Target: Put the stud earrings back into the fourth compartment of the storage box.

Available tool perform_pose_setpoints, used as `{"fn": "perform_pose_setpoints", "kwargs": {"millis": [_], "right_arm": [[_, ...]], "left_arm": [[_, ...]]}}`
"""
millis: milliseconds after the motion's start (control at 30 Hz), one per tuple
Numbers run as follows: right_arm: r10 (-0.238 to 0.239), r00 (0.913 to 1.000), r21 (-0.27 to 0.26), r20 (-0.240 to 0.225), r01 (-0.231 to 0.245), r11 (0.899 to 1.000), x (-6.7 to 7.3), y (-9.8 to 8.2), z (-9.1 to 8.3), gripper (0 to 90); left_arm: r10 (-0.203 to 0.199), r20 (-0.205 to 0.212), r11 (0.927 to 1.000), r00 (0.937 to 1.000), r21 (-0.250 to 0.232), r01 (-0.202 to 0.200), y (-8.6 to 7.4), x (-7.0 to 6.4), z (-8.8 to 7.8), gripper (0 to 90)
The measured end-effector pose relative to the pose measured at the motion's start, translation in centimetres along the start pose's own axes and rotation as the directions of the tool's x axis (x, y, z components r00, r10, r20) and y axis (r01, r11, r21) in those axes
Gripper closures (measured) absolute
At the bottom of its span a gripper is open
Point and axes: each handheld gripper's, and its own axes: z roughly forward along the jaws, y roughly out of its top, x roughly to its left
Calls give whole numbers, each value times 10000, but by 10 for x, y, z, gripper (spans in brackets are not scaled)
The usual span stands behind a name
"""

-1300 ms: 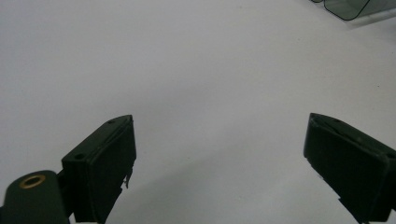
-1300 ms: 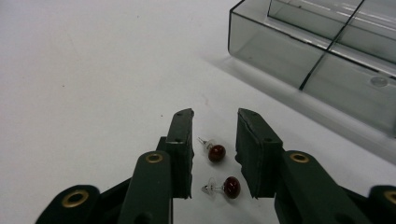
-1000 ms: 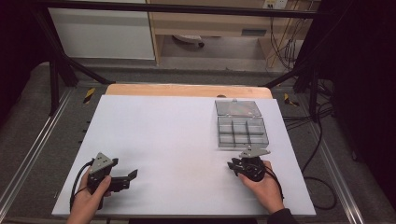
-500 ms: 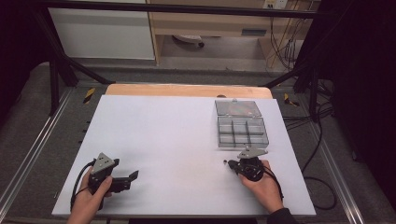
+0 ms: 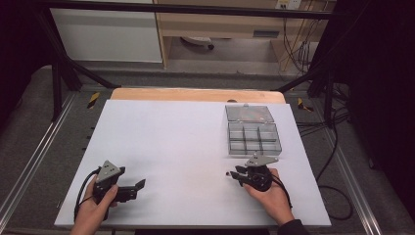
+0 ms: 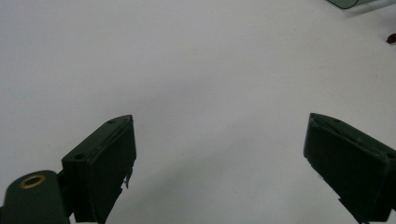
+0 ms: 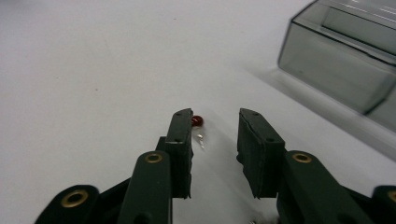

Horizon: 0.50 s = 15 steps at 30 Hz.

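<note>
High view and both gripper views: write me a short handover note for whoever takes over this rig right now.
Left gripper: open, empty, low over the bare white table at the near left.
Right gripper: open, empty, just in front of the compartment box.
Small red part with a thin metal lead: on the table at the right gripper's jaw tips, not gripped.
Box: lid open, compartments look empty.
Done: approach. Left, probably: close on the part, lift it, drop it into a compartment.
</note>
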Motion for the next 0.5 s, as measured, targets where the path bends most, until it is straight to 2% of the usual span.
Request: {"fn": "perform_pose_setpoints", "kwargs": {"millis": [100,133,267,300,333,367,500], "right_arm": [[-170,9999,92,-30,170,9998,4,1,4,642],[-475,9989,245,-5,475,9986,9,3,10,637],[-615,9980,348,118,611,9975,12,5,17,649],[-565,9981,443,247,554,9975,11,6,23,690],[-565,9981,443,247,554,9975,11,6,23,690],[-500,9983,394,299,488,9980,10,8,25,781],[-673,9970,435,387,656,9969,11,9,25,804]], "left_arm": [[15,0,10000,10000,7,-15,0,0,0,97],[4,14,10000,10000,6,-4,0,0,0,97],[16,7,10000,10000,14,-16,0,0,0,97],[10,21,10000,10000,13,-10,0,0,0,97],[14,16,10000,10000,16,-14,0,0,0,97],[13,24,10000,10000,9,-13,0,0,0,97],[9,36,10000,10000,18,-9,0,0,0,97]]}}
